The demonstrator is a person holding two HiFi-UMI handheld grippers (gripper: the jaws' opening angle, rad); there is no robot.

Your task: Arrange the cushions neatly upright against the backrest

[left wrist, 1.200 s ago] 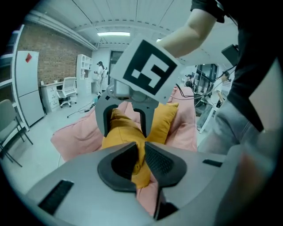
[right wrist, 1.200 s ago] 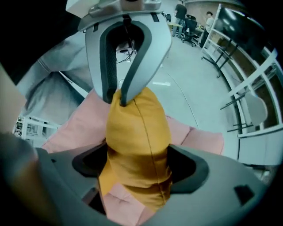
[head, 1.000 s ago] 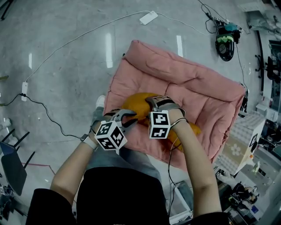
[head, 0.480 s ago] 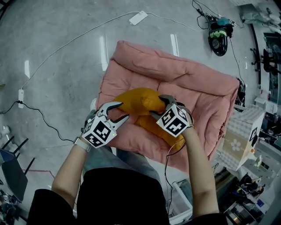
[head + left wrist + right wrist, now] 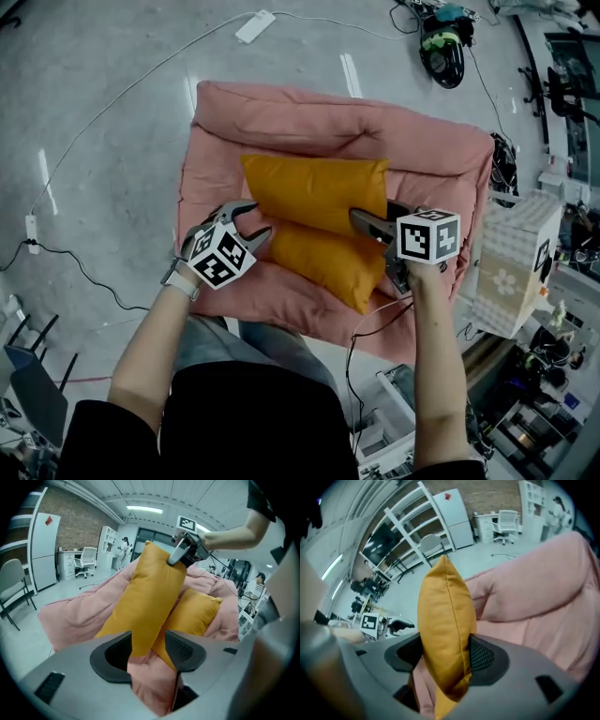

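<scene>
Two orange cushions lie on a pink padded seat [image 5: 441,178] whose rolled backrest [image 5: 309,112] runs along the far side. The upper cushion [image 5: 314,192] stands on edge, tilted toward the backrest. My right gripper [image 5: 380,217] pinches its right edge, jaws closing, pads pressing the fabric [image 5: 443,620]. The lower cushion [image 5: 323,262] lies flat in front of it. My left gripper [image 5: 255,217] is at the cushions' left end, jaws opening; a corner of the upper cushion [image 5: 150,597] sits loosely between its pads, which do not press it.
A checked box with a flower print [image 5: 511,272] stands right of the seat. A white power strip [image 5: 255,25] and cables [image 5: 94,103] lie on the grey floor behind, with a black-and-green device [image 5: 442,52] at the back right.
The left gripper has let go of the cushion and opened. The right gripper has moved right with the upper cushion, which now stands spread out toward the backrest.
</scene>
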